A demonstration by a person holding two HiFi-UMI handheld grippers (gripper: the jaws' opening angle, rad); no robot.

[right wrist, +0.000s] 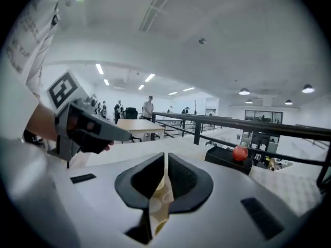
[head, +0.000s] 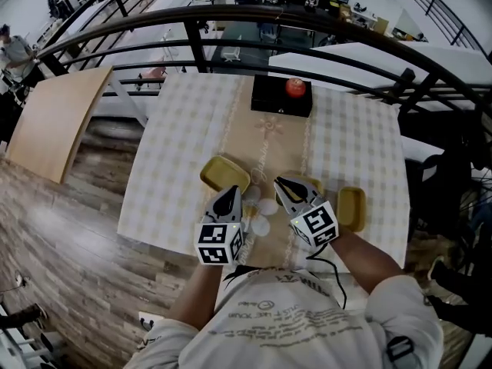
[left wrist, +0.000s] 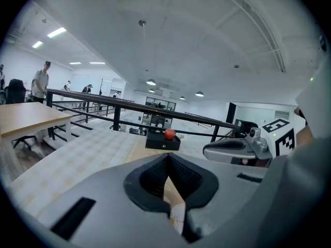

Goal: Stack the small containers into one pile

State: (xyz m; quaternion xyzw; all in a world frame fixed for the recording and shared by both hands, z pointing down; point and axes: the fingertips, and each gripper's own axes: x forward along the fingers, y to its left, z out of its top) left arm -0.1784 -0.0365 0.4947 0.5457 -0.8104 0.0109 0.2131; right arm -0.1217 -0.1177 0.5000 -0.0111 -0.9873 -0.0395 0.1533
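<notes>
At the far left, beyond the table's edge, a bare wooden tabletop [head: 58,118] stood by itself. The work table wore a pale checked cloth [head: 173,167] with a beige strip running down its middle.

The left yellow container [head: 225,173] sat on the near half of the cloth, just left of the strip, open side up and on its own. The left gripper [head: 228,195] hovered just near of it. Its jaws were pressed together at the tips with nothing between them, and only cloth showed through the gap below.

Between the two grippers lay a few pale round spots [head: 262,215]. From where I stood I could not tell whether they were loose discs or part of the cloth's print.

At the far end of the strip stood a black box [head: 281,97] with a red ball [head: 295,88] on top, well apart from everything else.

The right gripper [head: 284,185] was level with the left one and angled slightly toward it. Its jaws were drawn in to a thin slit and held nothing.

The middle yellow container [head: 313,184] lay partly hidden behind this gripper. The right yellow container [head: 351,208] sat a little nearer, close to the table's right edge. All three containers stood separately on the cloth, none inside another.

A dark curved railing [head: 231,18] ran behind the table's far side.
</notes>
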